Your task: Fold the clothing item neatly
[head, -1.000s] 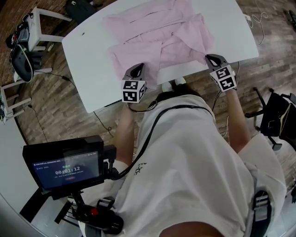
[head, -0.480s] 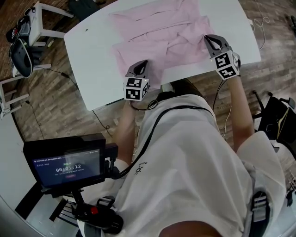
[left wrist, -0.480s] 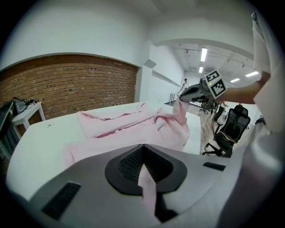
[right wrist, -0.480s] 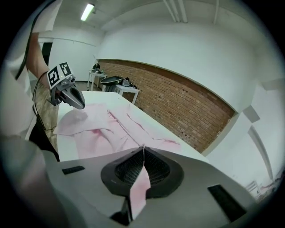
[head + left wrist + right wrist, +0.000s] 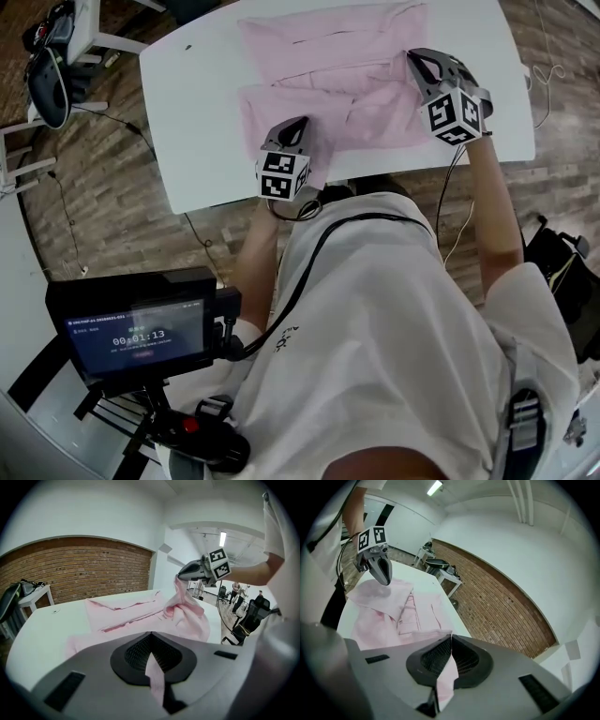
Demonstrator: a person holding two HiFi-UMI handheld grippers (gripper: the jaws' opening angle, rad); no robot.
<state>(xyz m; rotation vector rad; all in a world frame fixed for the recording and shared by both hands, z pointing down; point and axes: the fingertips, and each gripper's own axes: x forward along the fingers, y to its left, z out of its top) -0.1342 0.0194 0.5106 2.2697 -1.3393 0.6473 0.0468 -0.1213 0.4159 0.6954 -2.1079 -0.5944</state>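
Text first: the only thing I can actually read is the timer on the small black screen (image 5: pixel 136 333) down by the person's hip, showing 00:01:13; the smaller lines on it are too tiny to make out. Each gripper carries a cube with black-and-white square markers. The pink shirt (image 5: pixel 319 66) is thin, creased woven fabric with a button strip, lying spread on the smooth white table (image 5: pixel 197 103) with rounded corners. The left gripper (image 5: pixel 298 127) is clamped on a fold of the shirt's near edge, low at the table. The right gripper (image 5: pixel 417 58) is pinched shut on another bit of the shirt and holds it up off the table in a soft peak. Both have dark ribbed pads. A red brick wall (image 5: pixel 70 569) runs behind.
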